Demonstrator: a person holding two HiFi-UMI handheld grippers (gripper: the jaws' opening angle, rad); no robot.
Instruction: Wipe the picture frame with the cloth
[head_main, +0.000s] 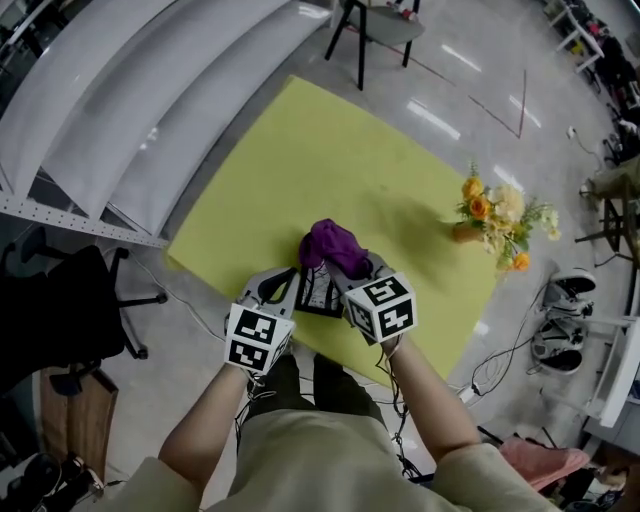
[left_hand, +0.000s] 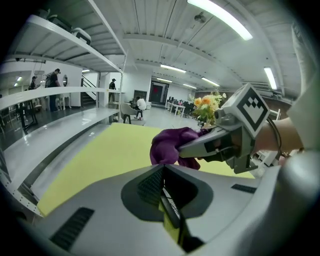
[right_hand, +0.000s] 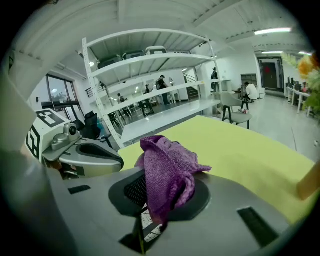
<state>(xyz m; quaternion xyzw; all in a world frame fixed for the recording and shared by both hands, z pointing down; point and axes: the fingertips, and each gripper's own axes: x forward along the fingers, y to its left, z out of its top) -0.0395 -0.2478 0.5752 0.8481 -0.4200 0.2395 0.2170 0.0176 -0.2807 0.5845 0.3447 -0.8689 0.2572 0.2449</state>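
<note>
Picture frame (head_main: 320, 293) in left tool (head_main: 293, 280), purple cloth (head_main: 335, 246) in right tool (head_main: 343, 272)

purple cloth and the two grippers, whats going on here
A person is working with two handheld grippers over a yellow-green table. The left gripper is shut on the edge of a small picture frame, holding it near the table's front edge. The right gripper is shut on a bunched purple cloth, which sits at the frame's top edge, seemingly touching it. Some flowers sit further off on the table.
</note>
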